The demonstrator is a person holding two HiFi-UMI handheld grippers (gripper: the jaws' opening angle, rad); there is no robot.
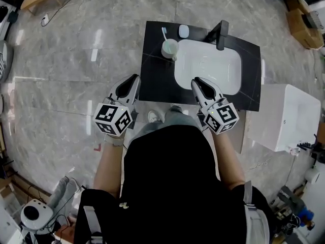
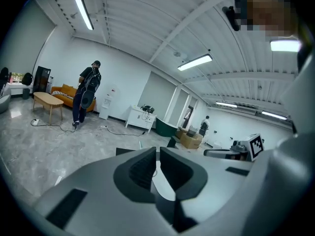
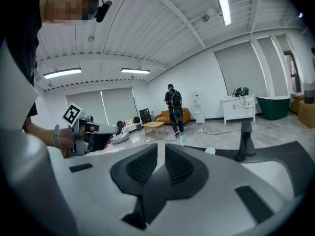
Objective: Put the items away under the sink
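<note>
A black vanity top [image 1: 155,65] carries a white sink basin [image 1: 207,66] with a black faucet [image 1: 221,34] at its far edge. A pale green cup [image 1: 169,48] holding a toothbrush [image 1: 164,33] stands left of the basin, with a small white item [image 1: 183,31] behind it. My left gripper [image 1: 135,79] hovers shut over the counter's near left edge, nothing in it. My right gripper [image 1: 195,81] is shut and empty over the basin's near rim. In the right gripper view, beyond the right gripper's [image 3: 161,149] closed jaws, the faucet [image 3: 244,139] and the cup [image 3: 210,151] show. The left gripper's [image 2: 157,151] jaws also meet.
A white box-shaped unit [image 1: 288,117] stands right of the vanity. Cardboard boxes [image 1: 302,23] lie at the far right. A person with a backpack [image 2: 86,93] stands across the room near a low wooden table [image 2: 47,100] and an orange sofa [image 2: 66,91]. Cables run over the marble floor [image 1: 61,70].
</note>
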